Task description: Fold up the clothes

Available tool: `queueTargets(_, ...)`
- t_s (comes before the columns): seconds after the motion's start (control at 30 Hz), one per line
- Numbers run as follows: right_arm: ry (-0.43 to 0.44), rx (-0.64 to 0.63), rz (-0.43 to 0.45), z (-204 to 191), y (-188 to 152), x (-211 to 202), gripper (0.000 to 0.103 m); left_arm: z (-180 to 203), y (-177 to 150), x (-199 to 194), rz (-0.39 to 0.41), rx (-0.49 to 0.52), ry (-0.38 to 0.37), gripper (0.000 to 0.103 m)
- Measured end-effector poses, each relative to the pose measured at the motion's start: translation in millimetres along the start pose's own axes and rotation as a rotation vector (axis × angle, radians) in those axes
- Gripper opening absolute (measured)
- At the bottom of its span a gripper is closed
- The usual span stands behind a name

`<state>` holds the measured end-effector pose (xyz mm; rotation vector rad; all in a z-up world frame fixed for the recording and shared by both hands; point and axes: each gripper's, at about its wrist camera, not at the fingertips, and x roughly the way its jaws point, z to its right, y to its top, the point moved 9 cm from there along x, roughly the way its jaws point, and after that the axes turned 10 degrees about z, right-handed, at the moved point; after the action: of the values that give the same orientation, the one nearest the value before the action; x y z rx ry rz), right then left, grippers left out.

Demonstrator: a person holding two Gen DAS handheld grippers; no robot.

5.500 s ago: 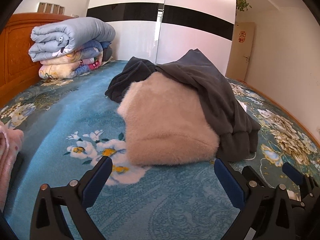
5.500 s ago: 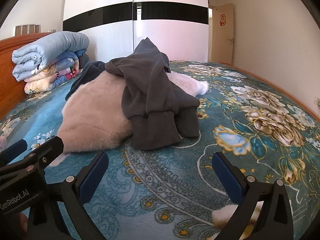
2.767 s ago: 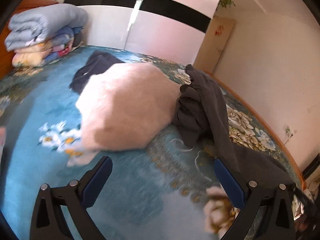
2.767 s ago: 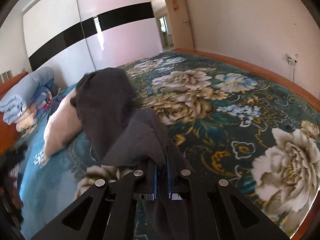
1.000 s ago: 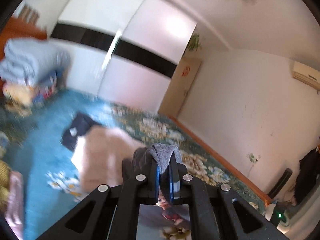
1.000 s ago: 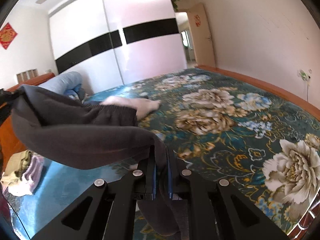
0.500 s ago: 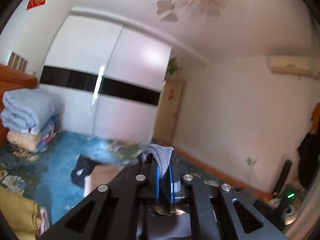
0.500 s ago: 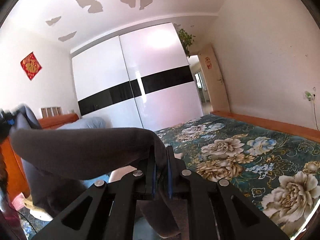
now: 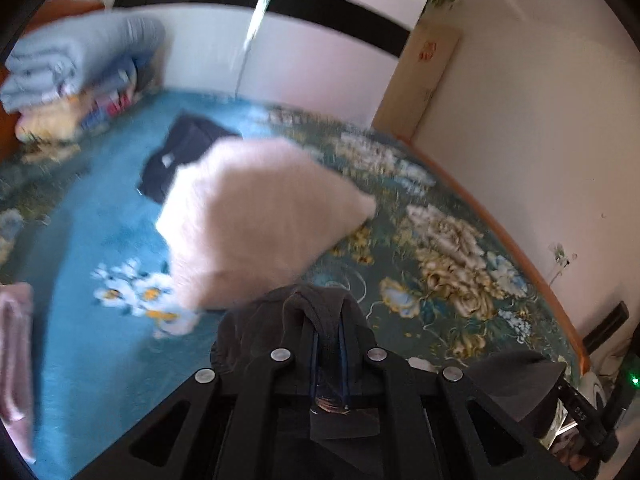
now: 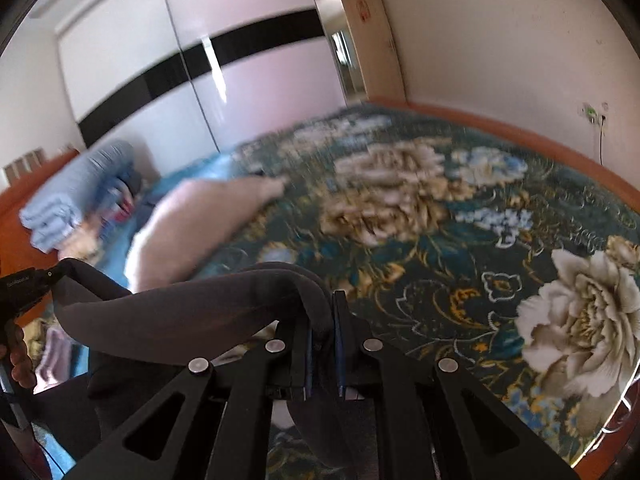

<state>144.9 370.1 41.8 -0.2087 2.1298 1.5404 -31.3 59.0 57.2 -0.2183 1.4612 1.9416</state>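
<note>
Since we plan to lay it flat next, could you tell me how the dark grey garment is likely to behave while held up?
The dark grey garment is probably floppy: it sags between left tool and right tool. Thick folds suggest moderate weight.

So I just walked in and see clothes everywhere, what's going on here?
Someone is folding clothes on the bed with two handheld grippers. The left gripper and right gripper are each shut on the dark grey garment, holding it stretched between them above the bed. A fluffy cream garment lies unfolded behind.
</note>
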Motion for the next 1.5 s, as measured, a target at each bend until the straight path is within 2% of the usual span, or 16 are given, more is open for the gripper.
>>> queueTargets(0.13, -0.064, -0.018, -0.052, 12.5, 9.7, 43.7, 0.009, 7.9, -9.2, 32.4, -0.064, 0.016, -0.017, 0.013)
queueTargets(0.17, -0.082, -0.024, -0.064, 15.4, 13.2, 54.2, 0.009, 9.2, -11.6, 34.7, -0.081, 0.023, -0.019, 0.017)
queueTargets(0.23, -0.115, -0.034, -0.093, 20.3, 13.9, 69.9, 0.009, 10.6, -15.4, 33.9, -0.108, 0.024, -0.032, 0.039)
queueTargets(0.3, -0.145, -0.043, -0.125, 24.8, 11.4, 82.9, 0.009, 10.5, -16.0, 30.9, -0.12, 0.005, -0.063, 0.053)
queueTargets(0.33, -0.161, -0.048, -0.141, 27.0, 10.2, 89.4, 0.009, 10.5, -16.2, 29.3, -0.125, -0.004, -0.079, 0.055)
queueTargets(0.5, -0.238, -0.072, -0.221, 38.1, 4.4, 120.9, 0.009, -2.9, -5.7, 7.1, -0.118, -0.092, -0.141, 0.062)
queueTargets(0.67, -0.266, -0.061, -0.254, 44.3, 0.5, 124.9, 0.009, -39.6, 1.2, -17.2, -0.075, -0.144, -0.111, 0.064)
queueTargets(0.83, -0.252, -0.063, -0.204, 35.3, 21.0, 101.7, 0.017, -84.0, -7.4, -26.6, -0.072, -0.233, -0.047, 0.064)
queueTargets(0.87, -0.243, -0.065, -0.187, 32.1, 26.4, 94.5, 0.019, -91.6, -12.5, -26.8, -0.079, -0.25, -0.038, 0.064)
queueTargets(0.93, -0.209, -0.063, -0.148, 22.8, 36.3, 76.9, 0.045, -103.8, -23.7, -27.2, -0.094, -0.278, -0.034, 0.064)
queueTargets(1.1, -0.123, -0.06, -0.05, -0.8, 61.3, 31.7, 0.053, -131.2, -56.2, -25.6, -0.14, -0.324, -0.006, 0.064)
queueTargets(1.17, -0.06, -0.047, -0.026, -13.6, 62.6, 14.7, 0.056, -136.0, -69.4, -24.3, -0.161, -0.347, -0.01, 0.064)
queueTargets(1.23, 0.043, -0.042, -0.06, -38.1, 45.1, 2.7, 0.061, -134.6, -81.8, -24.6, -0.184, -0.358, -0.025, 0.064)
queueTargets(1.3, 0.151, -0.044, -0.128, -66.1, 14.7, -3.0, 0.062, -131.0, -93.1, -26.1, -0.203, -0.363, -0.041, 0.064)
queueTargets(1.37, 0.256, -0.037, -0.226, -92.4, -24.4, -4.7, 0.062, -127.1, -103.8, -28.8, -0.215, -0.358, -0.044, 0.064)
queueTargets(1.5, 0.389, 0.029, -0.399, -128.0, -99.1, -1.8, 0.062, -122.2, -122.4, -31.5, -0.245, -0.358, -0.049, 0.064)
